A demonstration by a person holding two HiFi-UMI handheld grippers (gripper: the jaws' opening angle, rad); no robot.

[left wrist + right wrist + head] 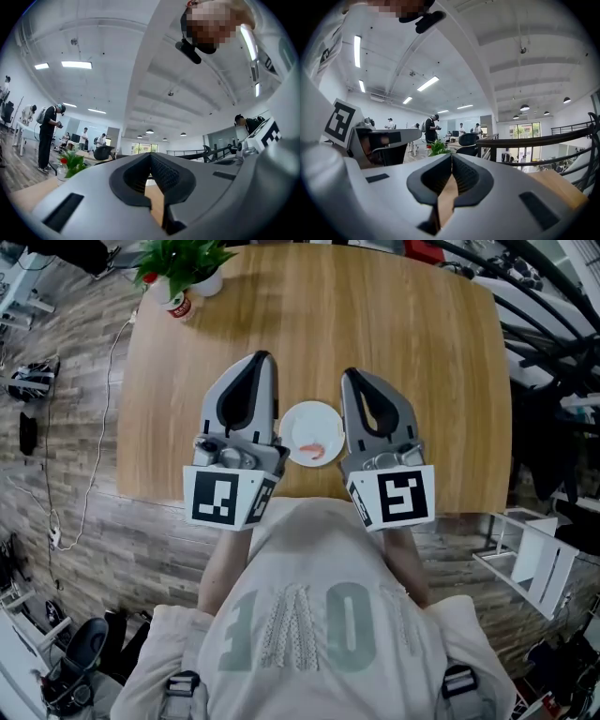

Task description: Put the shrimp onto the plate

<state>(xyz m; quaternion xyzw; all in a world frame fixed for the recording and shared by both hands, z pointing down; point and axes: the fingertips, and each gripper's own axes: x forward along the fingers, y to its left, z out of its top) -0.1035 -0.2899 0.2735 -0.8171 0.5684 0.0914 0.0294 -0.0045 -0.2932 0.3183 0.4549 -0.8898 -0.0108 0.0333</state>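
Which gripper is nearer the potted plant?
The left gripper, left of the plate; the plant stands at the table's far left corner, beyond it.

Grey left gripper [262,356], grey right gripper [349,373], white cubes [230,495] with black squares, pale shirt [319,563] with big letters [314,626], buckles [183,681] low on shirt

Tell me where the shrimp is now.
In the head view the shrimp lies on the white plate, at the near edge of the table, between the left gripper and the right gripper.
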